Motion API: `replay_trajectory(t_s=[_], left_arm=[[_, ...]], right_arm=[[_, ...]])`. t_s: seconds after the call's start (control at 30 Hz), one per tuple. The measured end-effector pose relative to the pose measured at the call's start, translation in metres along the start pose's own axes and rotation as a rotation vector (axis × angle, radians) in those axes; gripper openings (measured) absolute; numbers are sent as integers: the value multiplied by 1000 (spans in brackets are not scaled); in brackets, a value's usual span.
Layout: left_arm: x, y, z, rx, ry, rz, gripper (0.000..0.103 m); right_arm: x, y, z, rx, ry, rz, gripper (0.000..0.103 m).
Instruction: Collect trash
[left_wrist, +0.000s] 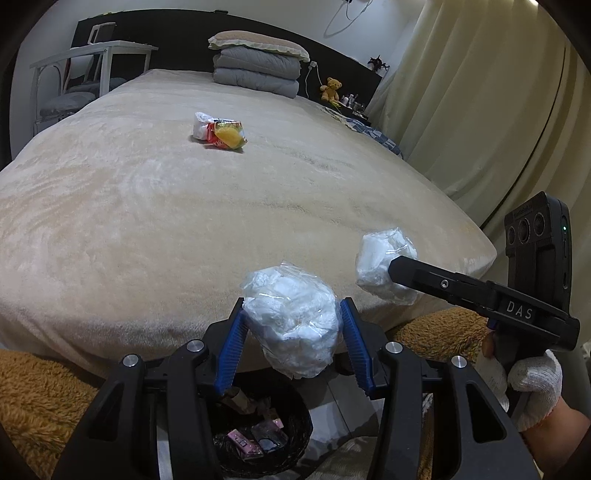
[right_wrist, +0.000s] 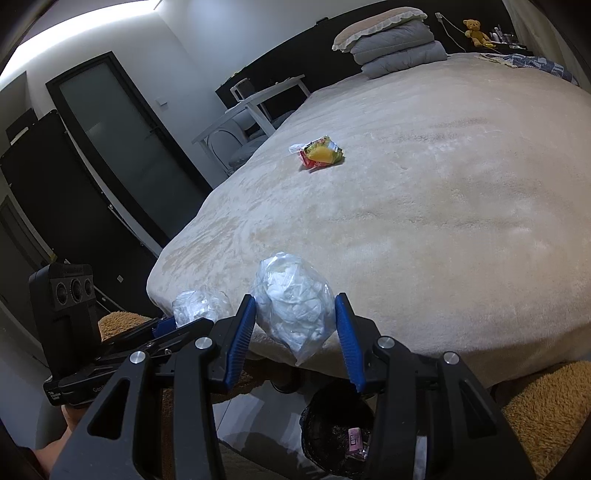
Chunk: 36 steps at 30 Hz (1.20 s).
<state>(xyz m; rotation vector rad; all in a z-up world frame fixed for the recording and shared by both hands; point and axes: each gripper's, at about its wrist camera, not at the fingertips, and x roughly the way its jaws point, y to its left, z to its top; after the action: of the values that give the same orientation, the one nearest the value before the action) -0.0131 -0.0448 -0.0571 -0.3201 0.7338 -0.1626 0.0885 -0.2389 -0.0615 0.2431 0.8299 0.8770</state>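
Here my left gripper clamps a clear bag of white tissue above the black trash bin; my right gripper pinches another tissue bag. Mid-bed lies a snack wrapper; only the right view shows the door.

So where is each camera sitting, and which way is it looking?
Left wrist: sits on the left gripper, facing up the bed; the right gripper and gloved hand show.
Right wrist: sits on the right gripper, facing up the bed towards the door; the left gripper shows.
Shared: both white bags, the snack wrapper, the bin.
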Motion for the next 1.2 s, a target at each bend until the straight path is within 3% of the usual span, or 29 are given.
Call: replay_trajectory(t_s=[0.3,0.83,1.2], left_arm=[[8,-1,-24,-4,86,-10,48],[59,7,-57,-8,354,19,48],[83,25,-69,-79,472,21,49]], right_arm=[[0,-8,-19,17,70,-38,45],[48,-27,-52,50,365,-128,45],[71,-41,-75,80,501,-139,46]])
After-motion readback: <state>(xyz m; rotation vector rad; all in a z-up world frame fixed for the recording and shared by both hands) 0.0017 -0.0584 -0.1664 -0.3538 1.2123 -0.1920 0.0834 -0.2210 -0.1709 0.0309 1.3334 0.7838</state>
